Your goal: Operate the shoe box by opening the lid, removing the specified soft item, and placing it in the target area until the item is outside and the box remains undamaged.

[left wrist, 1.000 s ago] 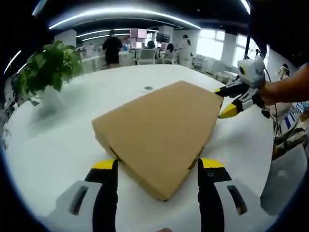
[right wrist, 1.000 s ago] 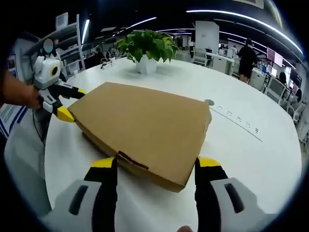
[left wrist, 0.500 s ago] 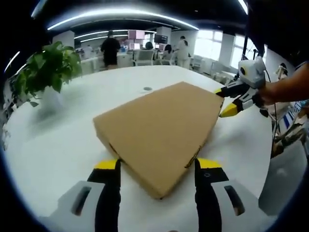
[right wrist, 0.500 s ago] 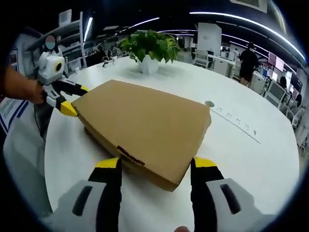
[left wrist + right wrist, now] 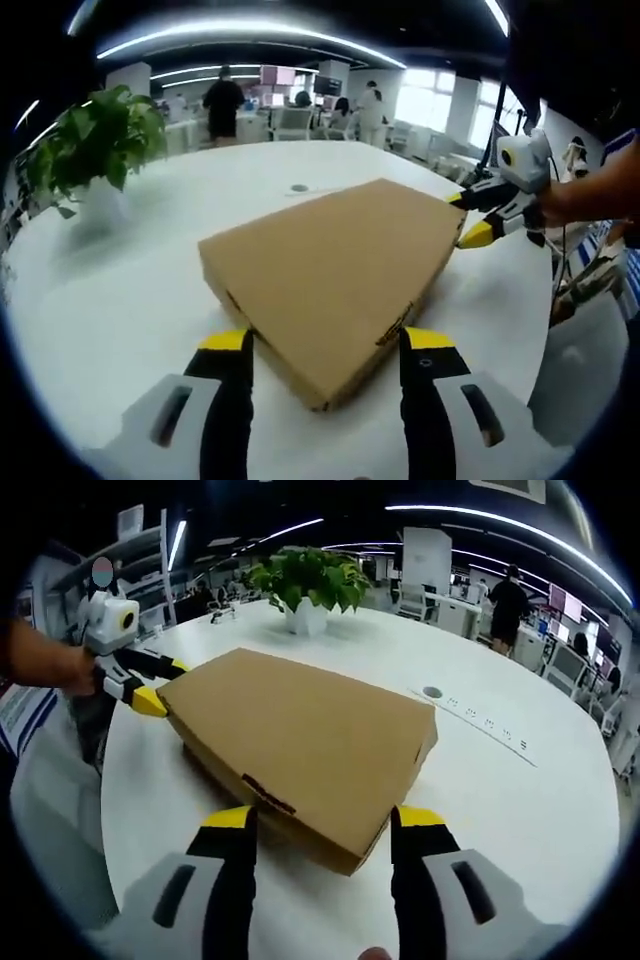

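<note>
A flat brown cardboard shoe box [image 5: 330,260] lies on the white table [image 5: 110,300] with its lid down. My left gripper [image 5: 325,340] is open, and its yellow-tipped jaws straddle the box's near corner. At the opposite corner my right gripper [image 5: 478,215] also stands open around the box edge. From the right gripper view, the same box [image 5: 300,730] has its near corner between the open jaws of my right gripper [image 5: 324,817]. My left gripper [image 5: 150,685] sits at the far left corner there. The box's contents are hidden.
A potted green plant [image 5: 95,140] [image 5: 310,580] stands on the table beyond the box. A round cable port [image 5: 432,692] and a row of sockets [image 5: 485,723] lie to the box's right. Bare forearms [image 5: 590,190] [image 5: 40,665] hold the grippers. People stand among far desks [image 5: 222,100].
Both grippers' jaws have narrowed a little around the box corners, and both cameras have shifted slightly. The box has stayed in place with its lid down.
</note>
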The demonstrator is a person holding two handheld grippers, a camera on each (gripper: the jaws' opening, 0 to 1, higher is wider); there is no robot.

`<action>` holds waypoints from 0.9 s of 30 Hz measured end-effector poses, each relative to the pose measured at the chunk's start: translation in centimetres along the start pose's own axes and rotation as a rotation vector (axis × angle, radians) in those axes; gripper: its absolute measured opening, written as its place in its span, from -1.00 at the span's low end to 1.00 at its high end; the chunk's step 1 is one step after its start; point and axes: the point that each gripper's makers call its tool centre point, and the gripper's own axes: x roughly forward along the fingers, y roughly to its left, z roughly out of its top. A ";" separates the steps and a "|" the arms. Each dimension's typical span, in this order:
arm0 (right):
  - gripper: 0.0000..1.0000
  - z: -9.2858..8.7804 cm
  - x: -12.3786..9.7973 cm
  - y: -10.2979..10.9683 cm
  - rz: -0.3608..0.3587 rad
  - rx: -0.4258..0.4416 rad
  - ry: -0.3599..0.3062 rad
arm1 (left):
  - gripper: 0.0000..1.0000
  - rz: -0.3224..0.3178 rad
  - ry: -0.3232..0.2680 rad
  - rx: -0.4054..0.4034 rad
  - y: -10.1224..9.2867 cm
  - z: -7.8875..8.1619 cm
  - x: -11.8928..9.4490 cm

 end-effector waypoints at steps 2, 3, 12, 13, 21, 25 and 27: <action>-0.02 -0.1 -0.2 0.2 -0.001 0.003 0.002 | 0.17 -0.004 0.001 0.003 -0.1 -0.2 -0.2; -0.02 -0.2 -0.2 0.4 -0.001 0.004 0.003 | 0.17 -0.006 0.002 0.005 -0.2 -0.2 -0.3; -0.01 -1.0 -1.2 2.2 -0.007 -0.009 0.018 | 0.18 -0.023 0.009 0.024 -0.6 -1.0 -1.3; -0.01 -1.2 -1.4 2.6 -0.008 -0.011 0.018 | 0.18 -0.026 0.011 0.028 -0.7 -1.1 -1.4; -0.03 -2.1 -2.6 4.4 -0.030 0.014 0.013 | 0.19 -0.039 0.022 0.054 -1.1 -1.8 -2.1; -0.03 -2.5 -3.0 5.1 -0.039 0.026 0.012 | 0.19 -0.045 0.025 0.060 -1.3 -2.1 -2.5; -0.03 -2.7 -3.1 5.4 -0.042 0.032 0.012 | 0.19 -0.050 0.028 0.064 -1.5 -2.4 -2.7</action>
